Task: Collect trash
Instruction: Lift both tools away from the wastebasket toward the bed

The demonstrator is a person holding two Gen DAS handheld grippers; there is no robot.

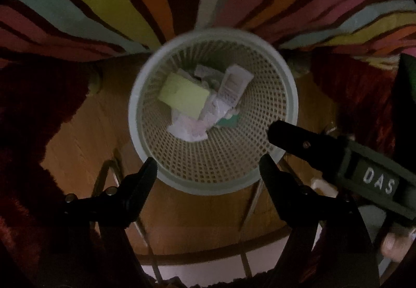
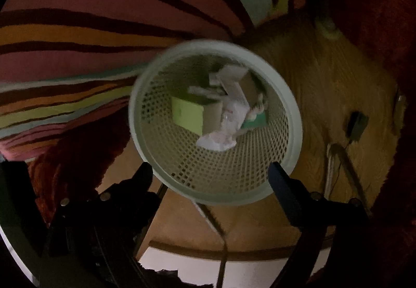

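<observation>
Basket (image 1: 283,95) of pale lattice plastic, crumpled paper (image 1: 192,124) and yellow-green box (image 1: 183,97) inside, left gripper (image 1: 208,167) and right gripper (image 2: 210,171) at 6 o'clock, jaws spread, empty, striped rug (image 1: 104,2) at 12 o'clock.

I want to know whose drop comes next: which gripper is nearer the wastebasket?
Right, slightly. The right gripper reaches one finger over the wastebasket rim; the left gripper hangs open at its near edge. Both are empty.
</observation>
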